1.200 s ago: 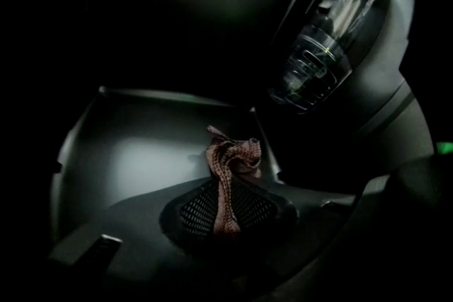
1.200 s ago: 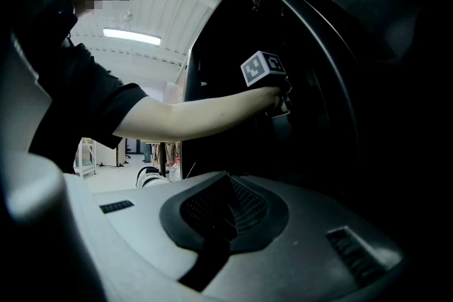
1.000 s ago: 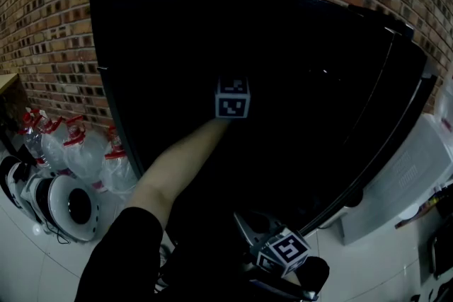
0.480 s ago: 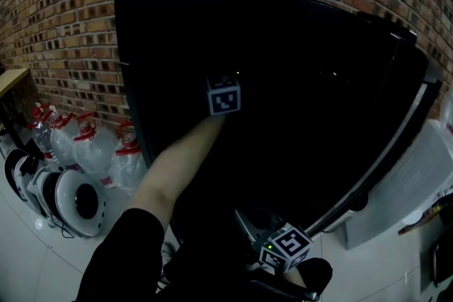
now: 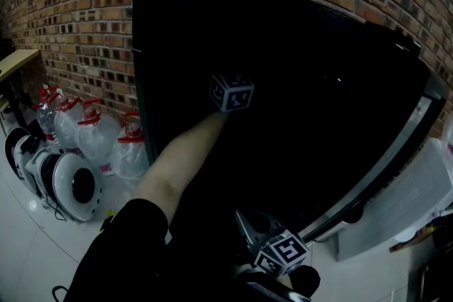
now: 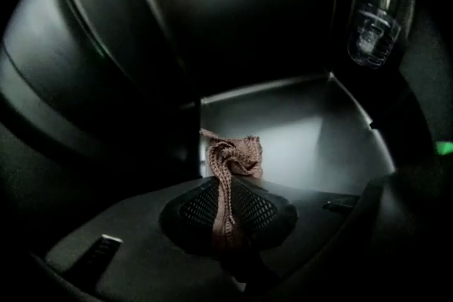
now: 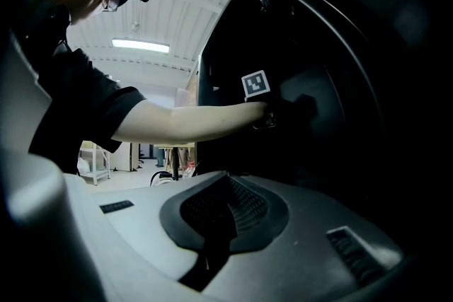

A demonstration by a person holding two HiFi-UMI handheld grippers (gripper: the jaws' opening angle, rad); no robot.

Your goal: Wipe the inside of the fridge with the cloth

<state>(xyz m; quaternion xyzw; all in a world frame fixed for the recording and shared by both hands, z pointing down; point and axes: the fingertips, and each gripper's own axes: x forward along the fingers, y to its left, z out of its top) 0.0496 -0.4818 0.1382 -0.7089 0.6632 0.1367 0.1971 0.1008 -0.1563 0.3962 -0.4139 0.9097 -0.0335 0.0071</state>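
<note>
Big black fridge (image 5: 304,95) by a red brick wall (image 5: 64,10), left gripper (image 6: 225,187) inside it, jaws pinched tight on a small brown knitted cloth (image 6: 233,155) near a pale grey fridge shelf (image 6: 297,131), right gripper (image 7: 225,187) outside, jaws pressed together on nothing.

We see a cloth (image 6: 231,160) that looks knitted, brown and rough, with little loops. The left gripper (image 6: 226,187) pinching it looks like dull dark plastic, and its pads (image 6: 202,205) have a bumpy net pattern. Inside the fridge (image 5: 304,67), the inner wall (image 6: 311,141) behind the cloth is pale and smooth. Outside, the fridge is black and shiny. The brick wall (image 5: 64,18) behind the fridge is red and rough. The jugs (image 5: 95,141) left of the fridge are clear plastic. The floor (image 5: 35,244) by the fridge is white, shiny tile.
</note>
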